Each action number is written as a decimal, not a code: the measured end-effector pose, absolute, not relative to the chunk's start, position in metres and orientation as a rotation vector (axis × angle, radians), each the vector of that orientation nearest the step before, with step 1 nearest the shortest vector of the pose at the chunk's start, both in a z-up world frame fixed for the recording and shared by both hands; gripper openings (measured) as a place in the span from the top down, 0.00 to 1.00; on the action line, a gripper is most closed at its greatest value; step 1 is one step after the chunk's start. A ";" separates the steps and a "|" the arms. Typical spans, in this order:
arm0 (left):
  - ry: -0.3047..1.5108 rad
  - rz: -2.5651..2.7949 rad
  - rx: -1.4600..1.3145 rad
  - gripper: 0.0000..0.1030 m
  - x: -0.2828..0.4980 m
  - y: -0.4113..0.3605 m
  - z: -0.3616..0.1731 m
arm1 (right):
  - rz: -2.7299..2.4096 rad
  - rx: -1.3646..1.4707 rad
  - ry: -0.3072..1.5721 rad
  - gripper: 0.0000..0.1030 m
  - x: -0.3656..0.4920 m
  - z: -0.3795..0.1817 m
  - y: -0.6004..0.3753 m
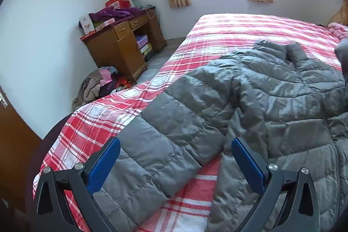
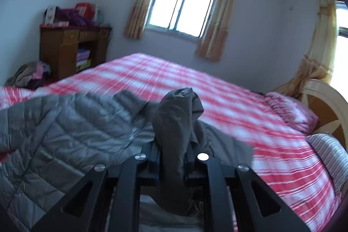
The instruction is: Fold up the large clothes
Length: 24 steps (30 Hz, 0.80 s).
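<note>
Right tool [image 2: 174, 158] pinched shut on a grey sleeve [image 2: 176, 114], lifted for folding inward. Left tool [image 1: 176, 160] gaping wide, empty, hovering over the other sleeve — grey puffer jacket [image 1: 250, 101] spread flat on plaid bed [image 1: 239, 29].

Left gripper wide open, right one clamped down

Left gripper [image 1: 175, 161] has its two blue-padded fingers [image 1: 104, 163] spread far apart, angled down, nothing pinched between them. Right gripper [image 2: 174, 166] is the opposite: jaws squeezed nearly together, gripping a bunched fold of the grey jacket [image 2: 176, 123] that sticks up past its fingertips, and it's only tipped down a little.
</note>
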<state>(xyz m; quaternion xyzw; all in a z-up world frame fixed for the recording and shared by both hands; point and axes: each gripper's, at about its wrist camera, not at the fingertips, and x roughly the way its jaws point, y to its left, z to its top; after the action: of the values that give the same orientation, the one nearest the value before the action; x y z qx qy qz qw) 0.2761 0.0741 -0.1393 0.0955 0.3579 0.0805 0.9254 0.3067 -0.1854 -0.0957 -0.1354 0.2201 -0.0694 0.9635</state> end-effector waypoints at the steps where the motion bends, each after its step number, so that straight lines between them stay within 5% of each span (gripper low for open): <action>1: 0.744 0.169 0.192 0.01 0.279 0.076 -0.141 | -0.125 -0.277 0.466 0.81 0.312 -0.108 -0.179; 3: 0.769 0.181 0.188 0.01 0.284 0.078 -0.145 | -0.075 -0.274 0.512 0.70 0.317 -0.124 -0.167; 5: 0.768 0.184 0.200 0.01 0.285 0.078 -0.146 | 0.006 -0.260 0.560 0.27 0.311 -0.140 -0.163; 11: 0.762 0.191 0.224 0.01 0.286 0.071 -0.148 | 0.040 -0.174 0.548 0.21 0.229 -0.137 -0.202; 17: 0.771 0.146 0.259 0.01 0.291 0.037 -0.154 | -0.267 -0.066 0.733 0.21 0.150 -0.169 -0.308; 19: 0.762 0.119 0.270 0.01 0.290 0.021 -0.150 | -0.288 -0.023 0.850 0.39 0.137 -0.194 -0.333; 21: 0.751 0.093 0.285 0.01 0.288 0.005 -0.145 | -0.236 0.017 0.912 0.66 0.126 -0.209 -0.339; 24: 0.735 0.051 0.291 0.01 0.290 -0.020 -0.136 | -0.197 -0.043 0.906 0.76 0.109 -0.213 -0.319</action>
<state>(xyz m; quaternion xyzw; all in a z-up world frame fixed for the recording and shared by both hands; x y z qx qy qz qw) 0.2895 -0.0201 -0.1358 0.1419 0.3578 0.0250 0.9226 0.1094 -0.3186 -0.2126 -0.0209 0.4368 -0.0949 0.8943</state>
